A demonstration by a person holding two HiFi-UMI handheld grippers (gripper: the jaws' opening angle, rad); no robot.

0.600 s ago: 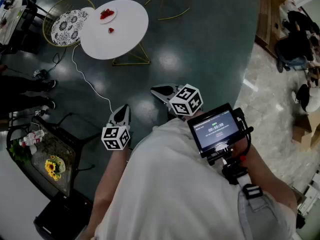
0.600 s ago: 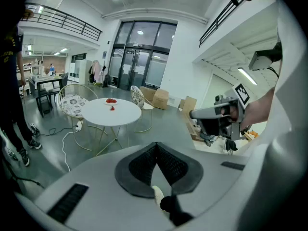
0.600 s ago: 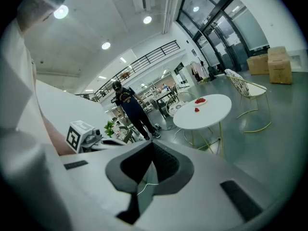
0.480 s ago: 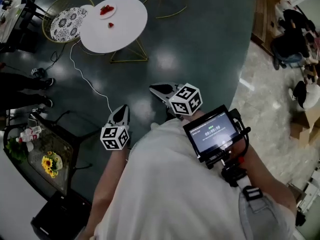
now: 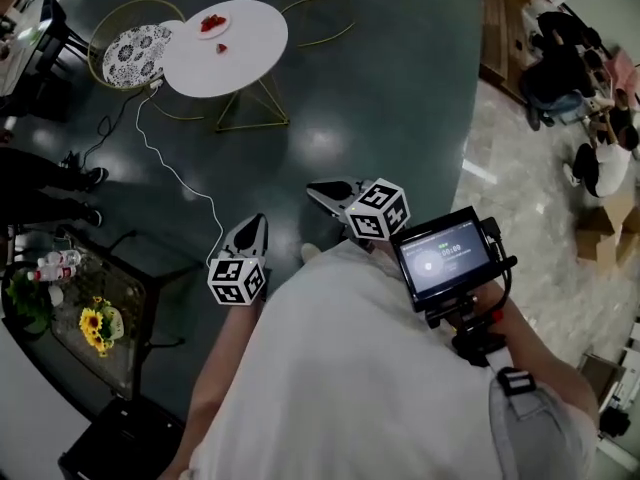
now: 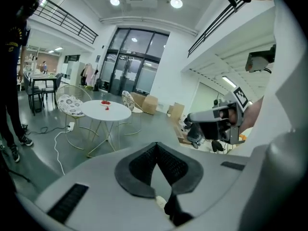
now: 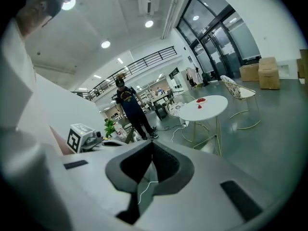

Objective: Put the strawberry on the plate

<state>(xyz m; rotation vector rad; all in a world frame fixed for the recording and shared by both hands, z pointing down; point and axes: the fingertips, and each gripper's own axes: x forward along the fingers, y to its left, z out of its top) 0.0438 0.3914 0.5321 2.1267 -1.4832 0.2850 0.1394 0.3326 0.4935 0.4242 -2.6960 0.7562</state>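
Though left claw (image 5: 256, 224) and right claw (image 5: 318, 188) stay pressed together and empty, the bench (image 5: 255, 58) looks slightly farther off now. Strawberry (image 5: 222, 47) lies mid-bench, plate (image 5: 212, 24) toward the far edge. Approach likely pending.

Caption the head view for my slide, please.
Left tongs and right tongs shut, empty, far from round white table with loose red strawberry beside white plate.

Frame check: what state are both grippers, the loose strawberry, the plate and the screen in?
Left gripper: shut, empty, well short of the white table.
Right gripper: shut, empty.
Loose strawberry: lying on the table, beside the plate, not on it.
Plate: on the table, holding other strawberries.
Screen: lit.
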